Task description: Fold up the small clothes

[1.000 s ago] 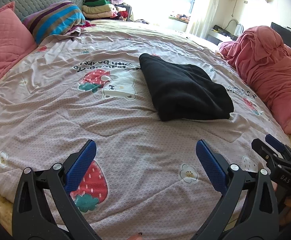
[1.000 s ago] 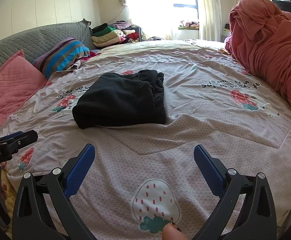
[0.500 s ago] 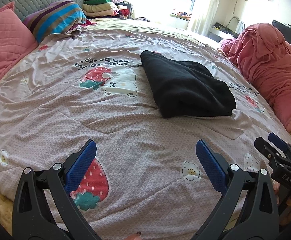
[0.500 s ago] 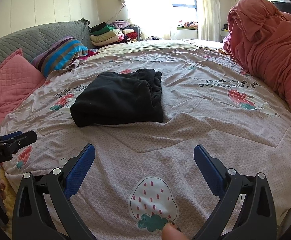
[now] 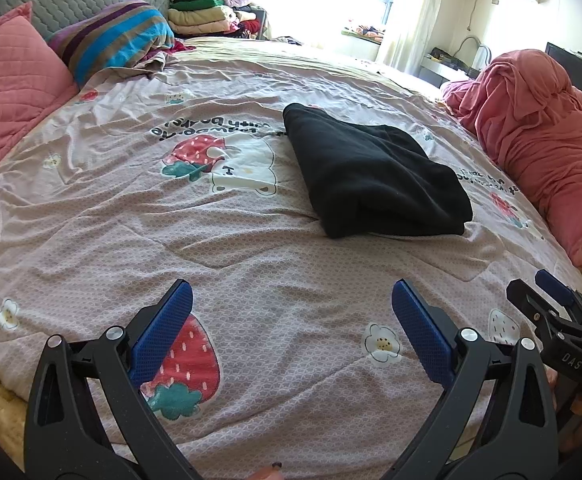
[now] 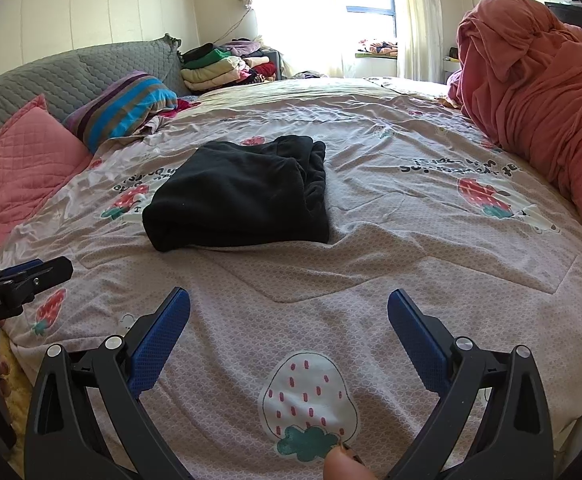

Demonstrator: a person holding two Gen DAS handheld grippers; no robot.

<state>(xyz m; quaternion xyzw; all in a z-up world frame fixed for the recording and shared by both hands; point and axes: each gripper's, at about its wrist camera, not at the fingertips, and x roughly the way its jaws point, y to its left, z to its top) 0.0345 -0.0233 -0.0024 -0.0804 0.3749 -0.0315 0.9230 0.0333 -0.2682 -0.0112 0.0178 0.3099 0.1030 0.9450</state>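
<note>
Lying folded at the centre of both views, the black garment [image 5: 375, 176] rests on the strawberry-print bedspread [image 5: 251, 272], well apart from both tools. The left gripper [image 5: 289, 320] and right gripper [image 6: 289, 320] hover low in frame, each with its 2 jaws spread wide and holding nothing. Likely risks: a pinch from the near edge could catch the bedspread too, or lift only 1 layer and undo the fold, since the thick fabric looks loosely stacked.

Folded black garment [image 6: 243, 196] on bedspread [image 6: 391, 240]; right claw [image 6: 289, 312] agape
</note>
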